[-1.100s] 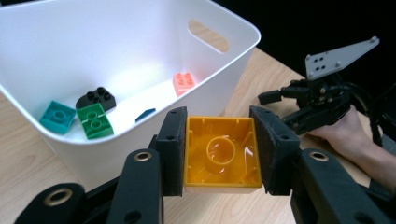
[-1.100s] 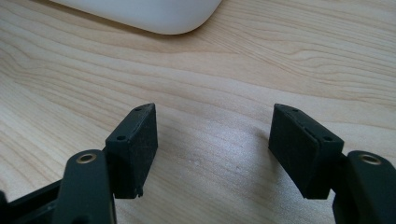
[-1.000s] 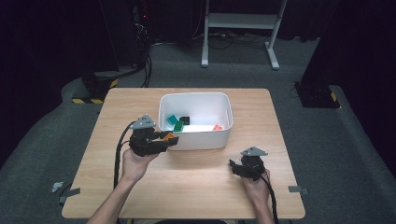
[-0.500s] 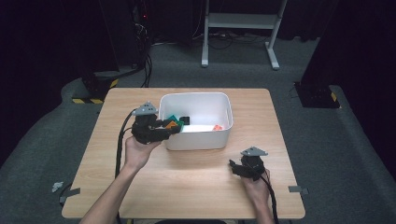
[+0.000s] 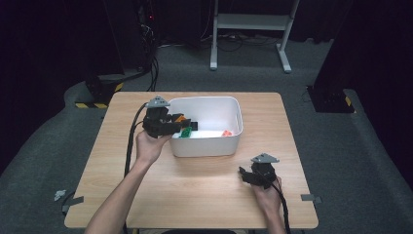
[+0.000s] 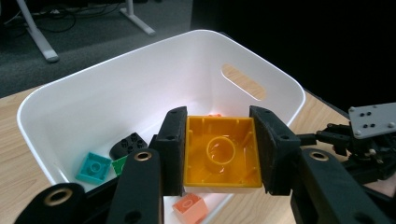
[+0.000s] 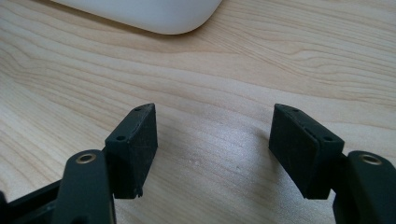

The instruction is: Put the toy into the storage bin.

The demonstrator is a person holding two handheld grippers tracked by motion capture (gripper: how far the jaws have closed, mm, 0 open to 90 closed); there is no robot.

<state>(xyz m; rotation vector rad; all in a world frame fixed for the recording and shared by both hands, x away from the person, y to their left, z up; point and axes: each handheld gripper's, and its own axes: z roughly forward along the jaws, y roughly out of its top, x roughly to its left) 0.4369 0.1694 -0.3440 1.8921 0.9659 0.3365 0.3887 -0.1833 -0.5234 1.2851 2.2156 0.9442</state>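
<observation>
Dark floor and black curtains surround the wooden table point(image 5: 195, 190). Over the near-left corner of the white bin point(image 5: 233, 141), an orange brick point(image 6: 223, 157) is clamped hollow side up in the left gripper point(image 6: 219, 156), apparently for dropping among the bricks inside. Teal point(image 6: 93, 167), black point(image 6: 127, 144) and salmon point(image 6: 190, 207) bricks are resolved in the left gripper view, barely from above. Jaws parted and empty, the right gripper point(image 7: 215, 154) is rested on the table.

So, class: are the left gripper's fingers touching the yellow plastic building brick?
Touching. The left gripper view shows both fingers pressed flat against opposite sides of the yellow plastic building brick, no gap.
</observation>
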